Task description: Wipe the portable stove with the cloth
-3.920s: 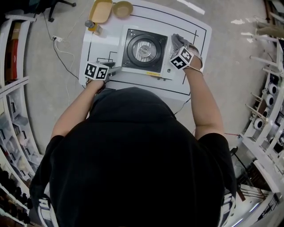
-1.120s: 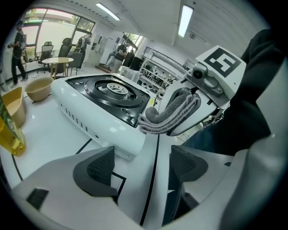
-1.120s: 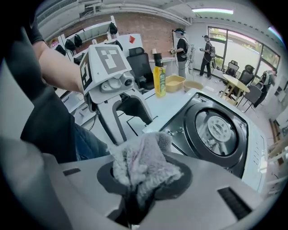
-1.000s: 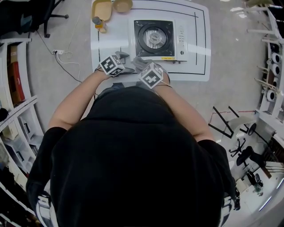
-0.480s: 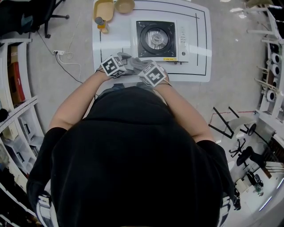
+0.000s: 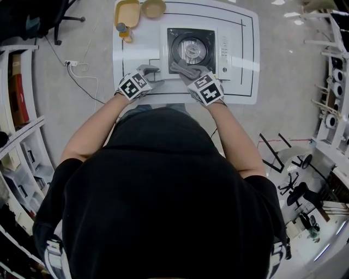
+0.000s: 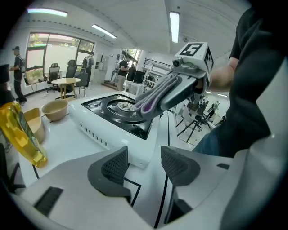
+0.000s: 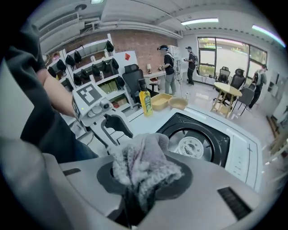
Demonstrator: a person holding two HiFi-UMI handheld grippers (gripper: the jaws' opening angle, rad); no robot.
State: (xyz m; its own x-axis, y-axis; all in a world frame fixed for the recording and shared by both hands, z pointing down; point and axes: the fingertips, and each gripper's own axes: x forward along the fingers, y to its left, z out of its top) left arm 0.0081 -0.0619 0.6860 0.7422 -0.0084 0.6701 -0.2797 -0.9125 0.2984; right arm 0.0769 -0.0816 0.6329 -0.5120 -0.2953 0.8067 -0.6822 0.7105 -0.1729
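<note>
Grey cloth [image 8: 143, 164] pinched tight between the closed jaws of right gripper [image 8: 144, 182], over near side of burner on portable stove [image 6: 191, 48]. Left gripper [image 7: 144, 167] near stove's front left corner, jaws partly apart, just been closing, nothing between them. Under everything, white table [image 6: 242, 82]; yellow bottle [image 7: 20, 134] at far left.

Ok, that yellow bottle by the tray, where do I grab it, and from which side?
Take the yellow bottle around the middle of its body: it stands upright, so level jaws fit it. Come from the near side: the tray stands just behind it. Use the left gripper: its jaws have just been closing but stand apart, empty; the right gripper holds the cloth.
</note>
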